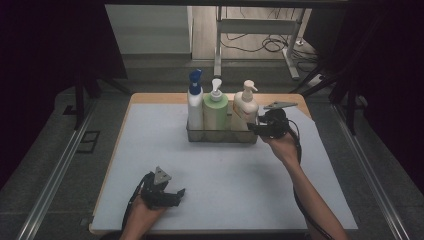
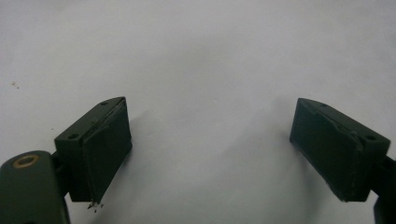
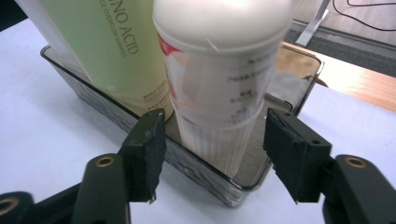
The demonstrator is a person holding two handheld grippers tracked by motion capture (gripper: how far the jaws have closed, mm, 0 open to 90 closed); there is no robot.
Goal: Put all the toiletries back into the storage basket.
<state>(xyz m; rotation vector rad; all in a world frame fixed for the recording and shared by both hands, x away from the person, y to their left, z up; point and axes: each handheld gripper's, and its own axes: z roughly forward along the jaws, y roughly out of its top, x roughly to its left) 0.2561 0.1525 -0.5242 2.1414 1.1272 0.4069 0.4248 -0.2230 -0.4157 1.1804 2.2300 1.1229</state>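
the right tool (image 3: 212, 154) has its jaws apart, either side of the white pump bottle (image 3: 219, 84) at the right end of the clear tray (image 3: 299, 86). centre them on the ribbed base, squeeze, lift straight. the left tool (image 2: 210, 149) rests agape on the counter (image 2: 196, 46).

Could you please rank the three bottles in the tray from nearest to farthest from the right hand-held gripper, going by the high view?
1. White pump bottle, at the tray's right end beside the right hand-held gripper.
2. Green pump bottle, in the middle.
3. Blue-capped bottle, at the left end.
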